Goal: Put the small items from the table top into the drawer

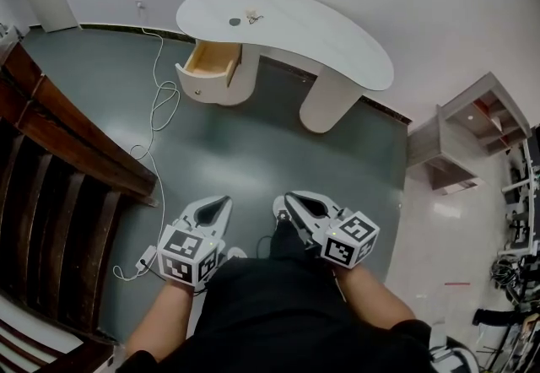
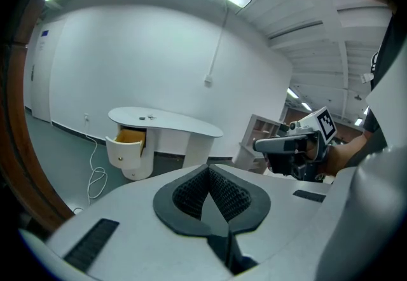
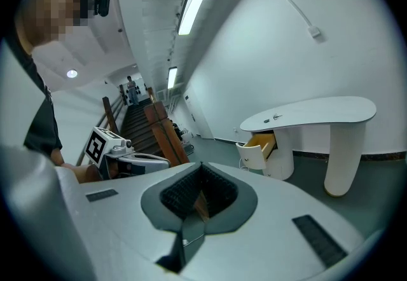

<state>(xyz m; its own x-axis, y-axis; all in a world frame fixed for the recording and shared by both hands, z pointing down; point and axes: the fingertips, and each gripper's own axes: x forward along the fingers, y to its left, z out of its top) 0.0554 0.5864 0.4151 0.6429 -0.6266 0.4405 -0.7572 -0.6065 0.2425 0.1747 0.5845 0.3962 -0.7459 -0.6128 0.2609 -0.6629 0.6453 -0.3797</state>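
A white curved table (image 1: 321, 34) stands far ahead by the wall. On its top lie a small dark round item (image 1: 234, 22) and a small metallic item (image 1: 253, 18). Its wooden drawer (image 1: 207, 63) stands pulled open at the left pedestal. My left gripper (image 1: 213, 209) and right gripper (image 1: 289, 204) are held close to my body, well short of the table, both shut and empty. The left gripper view shows its jaws (image 2: 208, 175) together, with the table (image 2: 166, 119) and drawer (image 2: 129, 141) small in the distance. In the right gripper view the jaws (image 3: 200, 185) are together too, with the drawer (image 3: 261, 146) beyond.
A white cable (image 1: 156, 101) trails over the grey floor from the wall to an adapter near my left hand. A dark wooden stair railing (image 1: 67, 143) runs along the left. A low shelf unit (image 1: 481, 122) stands at the right.
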